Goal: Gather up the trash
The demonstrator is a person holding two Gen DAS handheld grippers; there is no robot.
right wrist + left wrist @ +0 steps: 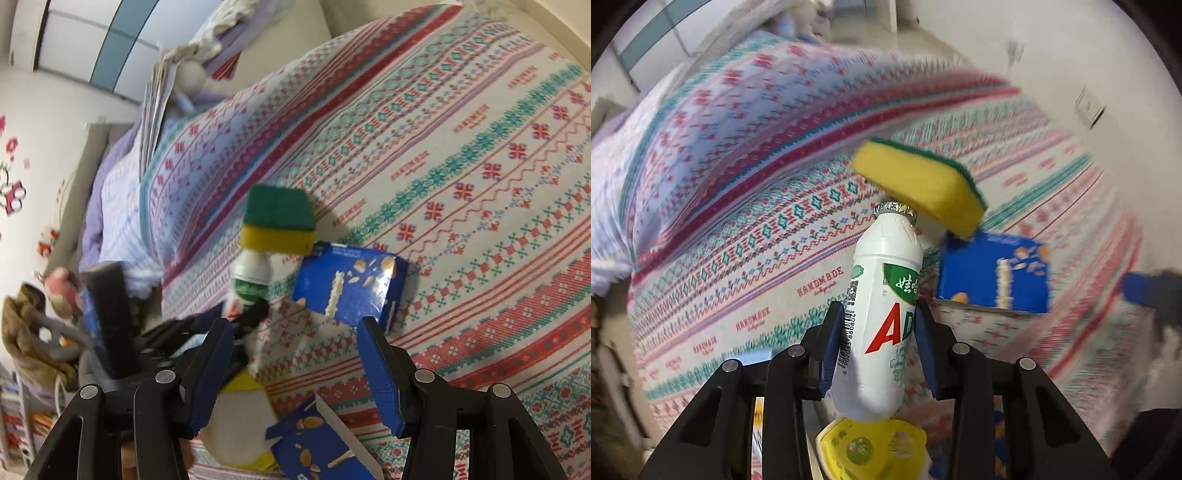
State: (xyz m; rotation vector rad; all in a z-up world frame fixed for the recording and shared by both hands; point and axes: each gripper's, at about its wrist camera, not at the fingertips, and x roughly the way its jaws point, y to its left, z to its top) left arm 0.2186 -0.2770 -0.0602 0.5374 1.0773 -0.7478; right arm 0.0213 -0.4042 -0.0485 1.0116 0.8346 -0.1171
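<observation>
Left gripper [877, 332] holds a bottle [882, 314] over the bed [738, 221]; right gripper [295, 373] is empty.

Left fingers [831, 339] are clamped on the white bottle's lower body, foil cap pointing away. A sponge [919, 184], yellow with green top, sits just beyond the cap; contact cannot be told. A blue box [993, 273] lies on the patterned bedspread to the right. In the right view, the right fingers [380, 373] are spread wide apart, holding nothing, with a torn blue carton [317, 443] below them.
</observation>
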